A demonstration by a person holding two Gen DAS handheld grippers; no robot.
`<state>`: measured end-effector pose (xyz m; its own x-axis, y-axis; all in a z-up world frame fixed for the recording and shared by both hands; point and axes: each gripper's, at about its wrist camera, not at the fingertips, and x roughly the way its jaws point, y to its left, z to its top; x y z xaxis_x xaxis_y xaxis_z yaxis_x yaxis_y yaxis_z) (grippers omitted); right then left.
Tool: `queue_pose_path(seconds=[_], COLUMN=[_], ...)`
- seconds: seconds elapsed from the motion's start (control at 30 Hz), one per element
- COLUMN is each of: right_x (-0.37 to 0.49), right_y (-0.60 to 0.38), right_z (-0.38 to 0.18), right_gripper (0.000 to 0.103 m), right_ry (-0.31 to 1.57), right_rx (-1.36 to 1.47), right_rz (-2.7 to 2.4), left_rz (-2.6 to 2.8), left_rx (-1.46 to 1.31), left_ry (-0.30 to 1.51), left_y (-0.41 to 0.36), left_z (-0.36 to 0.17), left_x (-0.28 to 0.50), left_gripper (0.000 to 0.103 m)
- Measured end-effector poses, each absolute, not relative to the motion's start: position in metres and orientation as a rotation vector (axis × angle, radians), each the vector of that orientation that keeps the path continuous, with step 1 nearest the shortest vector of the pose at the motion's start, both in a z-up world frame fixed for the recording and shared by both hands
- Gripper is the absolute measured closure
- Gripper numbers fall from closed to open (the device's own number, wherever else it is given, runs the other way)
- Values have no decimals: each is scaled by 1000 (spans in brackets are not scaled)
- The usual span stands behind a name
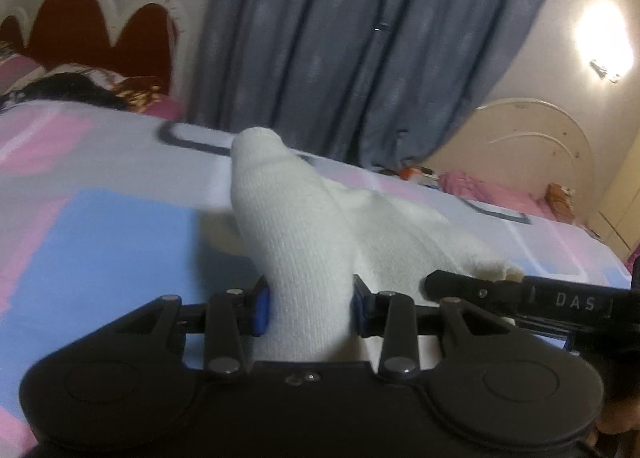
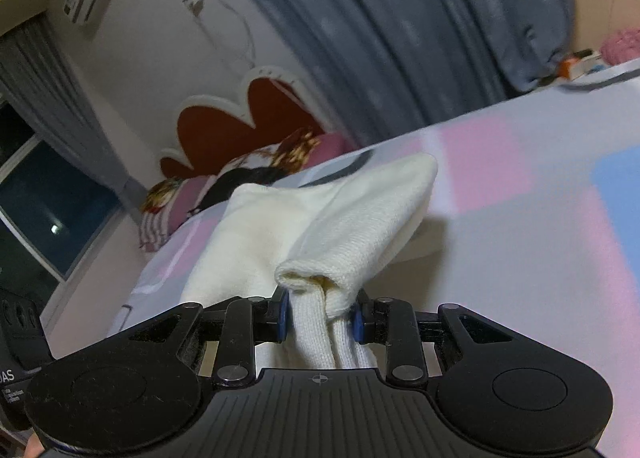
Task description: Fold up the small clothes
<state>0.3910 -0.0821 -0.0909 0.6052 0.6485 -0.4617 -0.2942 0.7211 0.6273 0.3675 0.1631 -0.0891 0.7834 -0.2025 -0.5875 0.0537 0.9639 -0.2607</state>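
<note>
Over the bedsheet (image 1: 100, 225), both hand-held grippers clamp socks (image 1: 304, 242).

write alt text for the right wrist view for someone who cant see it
The right gripper is clamped on bunched white socks, whose loose ends stand up ahead of the blue pads. Beyond lies a pink, blue and grey bedsheet, with a red scalloped headboard and grey curtains behind.

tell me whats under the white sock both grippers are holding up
Under the white sock lies the bed sheet, pink and blue blocks, carrying the sock's shadow. The patch right beneath the sock is covered, so anything there stays unseen.
</note>
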Motion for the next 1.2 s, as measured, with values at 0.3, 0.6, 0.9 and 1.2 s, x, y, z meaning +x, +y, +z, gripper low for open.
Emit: queue_pose_path(seconds=[0.3, 0.6, 0.9, 1.2], right_x=[412, 421, 425, 436], right_y=[26, 4, 34, 69], right_z=[-140, -167, -125, -149], right_gripper=[74, 55, 81, 82], right_ry=[813, 851, 739, 809], right_rx=[494, 532, 382, 257], right_rz=[563, 432, 399, 359], left_rz=[-123, -124, -167, -131], left_rx=[-198, -233, -206, -196], left_ry=[714, 694, 625, 680], left_y=[234, 254, 244, 247], left_z=[-126, -140, -124, -138], left_x=[391, 380, 402, 406], left_gripper=[64, 49, 52, 52])
